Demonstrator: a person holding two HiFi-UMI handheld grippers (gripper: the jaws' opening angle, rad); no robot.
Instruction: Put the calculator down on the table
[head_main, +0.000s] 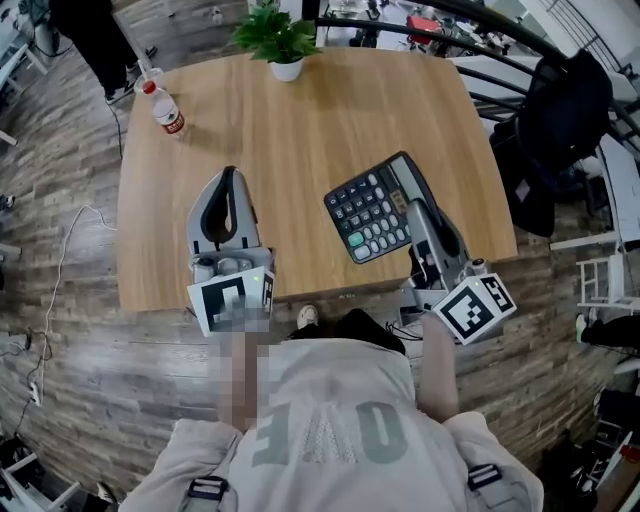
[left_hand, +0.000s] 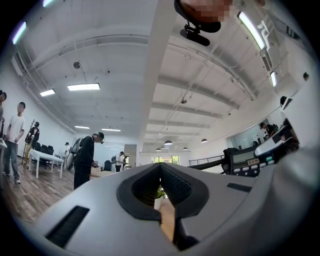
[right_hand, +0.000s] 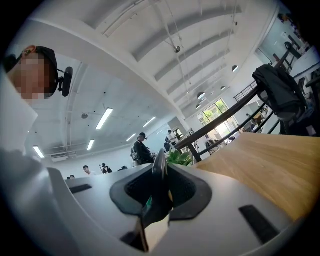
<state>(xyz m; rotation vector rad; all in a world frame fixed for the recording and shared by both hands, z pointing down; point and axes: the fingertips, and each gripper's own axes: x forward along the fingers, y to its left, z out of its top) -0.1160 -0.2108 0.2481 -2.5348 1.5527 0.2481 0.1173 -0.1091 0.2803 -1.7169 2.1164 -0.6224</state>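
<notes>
A wooden counter (head_main: 300, 130) on plank flooring carries a potted plant (head_main: 275, 38) at its far edge and a bottle (head_main: 165, 110) near its far left corner. From the head view, the left hand-held gripper (head_main: 228, 180) hangs over the near left part, and the right hand-held gripper (head_main: 408, 205) pinches the calculator (head_main: 370, 215) over the near right part. The left gripper view shows its jaws pressed together with nothing between them. The right gripper view shows its jaws clamped on the calculator's edge.

The person wears a pale grey top (head_main: 330, 395) with darker grey block lettering, and straps with black buckles (head_main: 205, 489). The left gripper (head_main: 230, 178) and right gripper (head_main: 410, 207) have smooth grey shells and black ribbed pads (left_hand: 176, 183). Each carries a white cube (head_main: 473, 306) of black square markers.
</notes>
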